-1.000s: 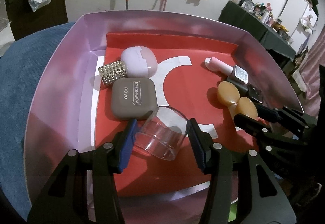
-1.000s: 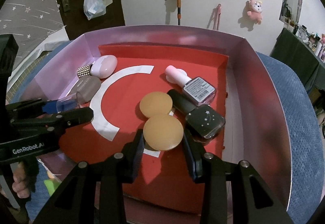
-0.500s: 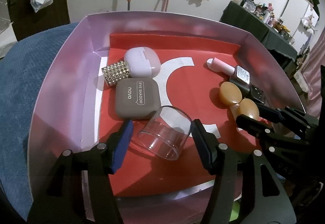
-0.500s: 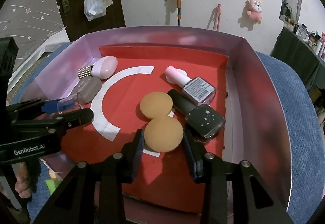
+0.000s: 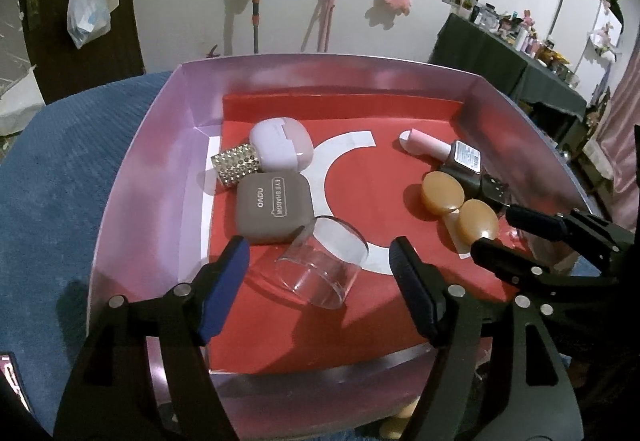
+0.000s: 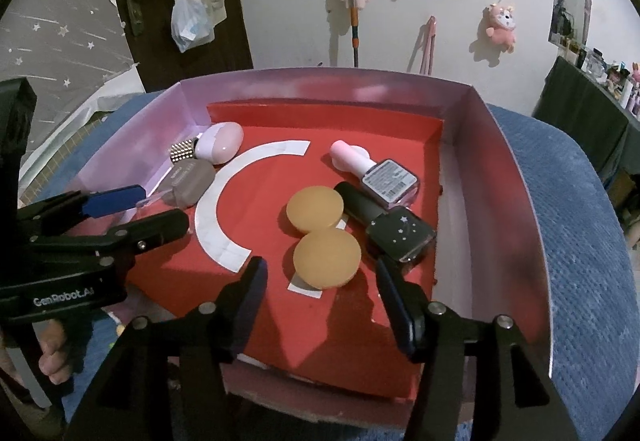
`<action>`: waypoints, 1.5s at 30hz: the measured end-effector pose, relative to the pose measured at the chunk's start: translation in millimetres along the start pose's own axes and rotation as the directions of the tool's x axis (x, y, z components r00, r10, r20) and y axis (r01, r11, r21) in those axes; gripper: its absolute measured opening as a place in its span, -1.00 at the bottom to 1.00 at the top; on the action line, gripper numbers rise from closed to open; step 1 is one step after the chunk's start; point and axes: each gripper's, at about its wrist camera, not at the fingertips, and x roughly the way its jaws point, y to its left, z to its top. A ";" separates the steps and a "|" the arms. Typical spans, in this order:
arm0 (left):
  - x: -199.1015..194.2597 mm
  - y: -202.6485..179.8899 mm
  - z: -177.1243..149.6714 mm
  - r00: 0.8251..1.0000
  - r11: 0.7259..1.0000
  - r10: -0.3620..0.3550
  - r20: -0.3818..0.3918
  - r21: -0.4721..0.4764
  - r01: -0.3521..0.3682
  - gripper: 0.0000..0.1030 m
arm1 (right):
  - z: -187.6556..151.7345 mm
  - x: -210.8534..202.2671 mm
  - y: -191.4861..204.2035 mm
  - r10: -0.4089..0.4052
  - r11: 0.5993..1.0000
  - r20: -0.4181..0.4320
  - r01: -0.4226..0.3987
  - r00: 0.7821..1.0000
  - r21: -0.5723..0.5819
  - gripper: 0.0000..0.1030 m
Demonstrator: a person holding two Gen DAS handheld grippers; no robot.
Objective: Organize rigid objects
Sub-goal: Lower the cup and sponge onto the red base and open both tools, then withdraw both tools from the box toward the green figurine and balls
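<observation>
A pink-walled box (image 5: 160,161) with a red floor holds the items. A clear plastic cup (image 5: 320,269) lies on its side between the opening jaws of my left gripper (image 5: 318,253), and the pads stand clear of it. In the right wrist view, an orange disc (image 6: 326,261) lies flat between the opening jaws of my right gripper (image 6: 320,269), also untouched. A second orange disc (image 6: 315,210) sits just behind it. A dark nail polish bottle (image 6: 388,225) and a pink-capped one (image 6: 376,171) lie to the right. A taupe eye shadow compact (image 5: 274,209), a lilac case (image 5: 280,147) and a studded cylinder (image 5: 236,165) sit at the left.
The box rests on a blue textured cloth (image 5: 60,181). Its walls rise on all sides around the items. My right gripper (image 5: 496,229) reaches in over the box's right front, my left gripper (image 6: 160,207) over its left front. A dark table (image 5: 520,73) stands far right.
Both grippers' jaws have spread apart. The left pads have come off the clear cup and the right pads off the near orange disc; both things lie where they were.
</observation>
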 end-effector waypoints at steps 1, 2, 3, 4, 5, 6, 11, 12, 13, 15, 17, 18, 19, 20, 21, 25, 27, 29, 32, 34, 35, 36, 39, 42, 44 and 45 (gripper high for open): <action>-1.5 -0.3 -0.3 1.000 1.000 -0.001 0.002 0.000 0.001 0.39 | -1.0 -3.3 -0.3 0.005 1.000 0.006 -0.005 1.000 0.002 0.27; -3.1 -0.7 -0.6 1.000 1.000 -0.001 0.005 0.000 0.001 0.39 | -1.1 -5.3 0.3 0.008 1.000 0.010 -0.008 1.000 0.002 0.35; -4.5 -1.0 -1.1 1.000 1.000 -0.002 0.008 0.001 0.002 0.39 | -1.4 -8.6 1.3 0.015 1.000 0.016 -0.015 1.000 0.002 0.39; -6.6 -1.2 -1.5 1.000 1.000 -0.004 0.012 0.000 0.004 0.39 | -1.9 -11.8 2.2 0.020 1.000 0.023 -0.020 1.000 0.002 0.40; -8.7 -1.7 -1.9 1.000 1.000 -0.006 0.016 -0.002 0.006 0.39 | -2.3 -14.8 2.0 0.024 1.000 0.029 -0.024 0.999 0.001 0.41; -10.6 -2.0 -2.4 1.000 1.000 -0.009 0.019 -0.002 0.009 0.40 | -2.7 -19.0 2.8 0.029 1.000 0.038 -0.029 0.999 0.002 0.46; -21.1 -5.0 -6.5 0.999 1.000 -0.003 0.034 0.008 0.003 0.43 | -5.8 -35.7 2.8 0.052 0.999 0.073 -0.052 0.996 0.011 0.59; -22.9 -5.7 -7.2 0.999 1.000 0.000 0.036 0.011 0.000 0.44 | -6.4 -37.8 2.6 0.055 0.998 0.078 -0.057 0.995 0.014 0.62; -24.2 -6.3 -7.9 0.999 1.000 0.000 0.037 0.014 -0.001 0.44 | -7.3 -40.0 2.4 0.059 0.998 0.083 -0.061 0.995 0.017 0.64; -27.2 -7.3 -9.0 0.999 1.000 0.000 0.033 0.014 0.000 0.44 | -8.3 -44.7 1.9 0.064 0.997 0.095 -0.067 0.993 0.024 0.69; -30.1 -7.1 -10.7 0.999 1.000 -0.011 0.031 0.009 0.011 0.44 | -10.0 -49.0 1.0 0.065 0.997 0.107 -0.068 0.992 0.027 0.75; -32.3 -6.9 -11.6 0.999 1.000 -0.018 0.034 0.005 0.018 0.44 | -10.9 -50.8 0.9 0.066 0.997 0.111 -0.069 0.992 0.028 0.78; -33.5 -6.8 -12.2 0.999 1.000 -0.021 0.036 0.004 0.021 0.44 | -11.7 -53.1 1.1 0.066 0.997 0.115 -0.069 0.991 0.028 0.78; -35.0 -6.7 -12.9 0.999 1.000 -0.022 0.037 0.003 0.022 0.44 | -12.6 -54.7 1.4 0.066 0.997 0.118 -0.070 0.991 0.028 0.79; -37.1 -7.0 -13.7 0.999 1.000 -0.021 0.040 0.004 0.021 0.44 | -13.8 -56.9 2.2 0.067 0.997 0.122 -0.071 0.990 0.027 0.80; -45.2 -9.6 -16.8 0.998 1.000 -0.004 0.057 0.012 0.003 0.44 | -17.1 -63.8 4.2 0.071 0.997 0.138 -0.075 0.988 0.024 0.92; -48.1 -10.4 -18.5 0.998 1.000 -0.005 0.061 0.016 0.004 0.45 | -18.2 -66.7 5.1 0.073 0.997 0.145 -0.077 0.987 0.022 0.94; -50.2 -11.1 -20.1 0.998 1.000 -0.010 0.061 0.015 0.009 0.45 | -20.0 -69.4 6.0 0.075 0.997 0.151 -0.079 0.986 0.021 0.98; -53.2 -11.3 -22.8 0.998 1.000 -0.010 0.062 0.011 0.010 0.45 | -22.7 -73.8 8.3 0.078 0.997 0.158 -0.081 0.984 0.015 1.00; -54.9 -12.1 -24.6 0.998 1.000 -0.005 0.059 0.013 0.004 0.46 | -24.3 -75.4 9.4 0.079 0.997 0.161 -0.082 0.984 0.013 1.00; -55.1 -12.6 -25.1 0.999 1.000 0.001 0.050 0.014 -0.001 0.51 | -25.0 -76.5 9.8 0.080 0.996 0.163 -0.083 0.983 0.012 1.00; -55.1 -12.9 -25.5 0.999 1.000 0.008 0.040 0.013 -0.008 0.54 | -26.0 -77.7 10.0 0.082 0.996 0.165 -0.085 0.983 0.010 1.00; -57.4 -12.8 -29.1 0.999 1.000 0.010 0.040 0.008 -0.011 0.56 | -26.8 -79.6 10.1 0.086 0.996 0.170 -0.089 0.982 0.010 1.00; -59.6 -12.4 -32.1 0.999 1.000 0.008 0.041 0.003 -0.008 0.56 | -29.5 -82.1 10.9 0.088 0.996 0.173 -0.091 0.981 0.011 1.00; -62.0 -11.4 -34.4 0.999 1.000 0.000 0.044 -0.005 0.000 0.64 | -31.3 -83.6 11.1 0.088 0.996 0.174 -0.091 0.981 0.010 1.00; -63.5 -11.1 -35.1 0.999 1.000 -0.003 0.047 -0.007 0.003 0.70 | -32.1 -84.4 11.5 0.088 0.996 0.174 -0.091 0.981 0.009 1.00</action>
